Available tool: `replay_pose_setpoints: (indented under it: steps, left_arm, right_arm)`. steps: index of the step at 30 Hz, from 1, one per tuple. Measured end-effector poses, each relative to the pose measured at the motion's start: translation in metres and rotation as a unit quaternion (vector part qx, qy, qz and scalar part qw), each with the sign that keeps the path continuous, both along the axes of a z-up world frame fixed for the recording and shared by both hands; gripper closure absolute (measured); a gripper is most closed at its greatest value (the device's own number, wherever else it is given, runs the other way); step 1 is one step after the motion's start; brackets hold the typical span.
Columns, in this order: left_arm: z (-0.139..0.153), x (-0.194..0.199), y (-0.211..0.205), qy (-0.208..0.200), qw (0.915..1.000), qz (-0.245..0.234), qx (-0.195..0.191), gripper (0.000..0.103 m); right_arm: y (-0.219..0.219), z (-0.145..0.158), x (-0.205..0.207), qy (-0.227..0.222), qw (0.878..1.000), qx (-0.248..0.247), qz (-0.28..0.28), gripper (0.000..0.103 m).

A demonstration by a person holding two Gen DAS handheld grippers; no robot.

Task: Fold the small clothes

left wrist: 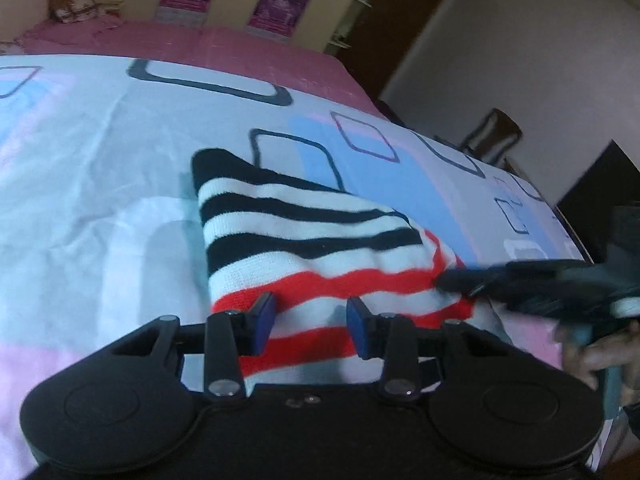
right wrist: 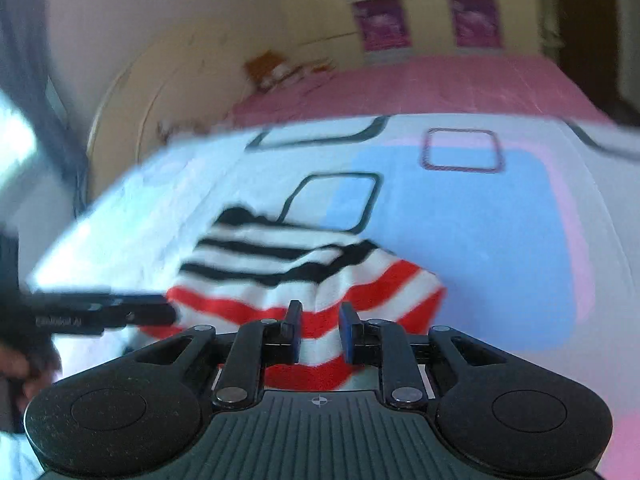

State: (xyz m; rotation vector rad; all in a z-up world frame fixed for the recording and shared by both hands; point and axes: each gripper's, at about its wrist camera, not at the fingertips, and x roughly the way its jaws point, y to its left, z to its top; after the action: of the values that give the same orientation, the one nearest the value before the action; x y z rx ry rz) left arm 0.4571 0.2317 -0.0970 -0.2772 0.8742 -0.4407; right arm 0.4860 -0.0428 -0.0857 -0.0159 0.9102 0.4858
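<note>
A small knit garment with black, white and red stripes [left wrist: 312,248] lies on the patterned bedsheet [left wrist: 100,160]. Its far part is folded over the near part. My left gripper [left wrist: 312,316] is open, its blue-padded fingers spread over the garment's near red-striped edge. The right gripper's fingers [left wrist: 460,280] reach in from the right to the garment's right corner. In the right wrist view the garment [right wrist: 304,276] lies just ahead, and my right gripper [right wrist: 320,328] is open with the red and white edge between its fingers. The left gripper's fingers [right wrist: 152,312] show at the left.
The bed carries a pink blanket [left wrist: 200,40] and a pillow [left wrist: 72,4] at its far end, by a yellow wall with purple posters [left wrist: 280,4]. A chair [left wrist: 492,132] and a dark doorway stand past the bed's right edge [left wrist: 540,200].
</note>
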Motion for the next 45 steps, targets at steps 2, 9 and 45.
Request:
replay_pose_setpoints:
  steps: [2, 9, 45]
  left_arm:
    - [0.0, -0.002, -0.002, -0.004, 0.9999, -0.006, 0.008, 0.066]
    - [0.014, -0.019, -0.005, -0.027, 0.9991, -0.009, 0.032, 0.066]
    - [-0.001, -0.151, -0.026, -0.041, 0.9909, 0.037, 0.123, 0.077]
  right_arm:
    - [0.002, -0.013, 0.001, -0.005, 1.0, -0.011, -0.007, 0.082]
    - [0.002, -0.01, -0.006, -0.007, 0.999, 0.001, -0.043, 0.081]
    - [-0.017, -0.006, -0.163, -0.046, 0.994, -0.056, 0.079, 0.083]
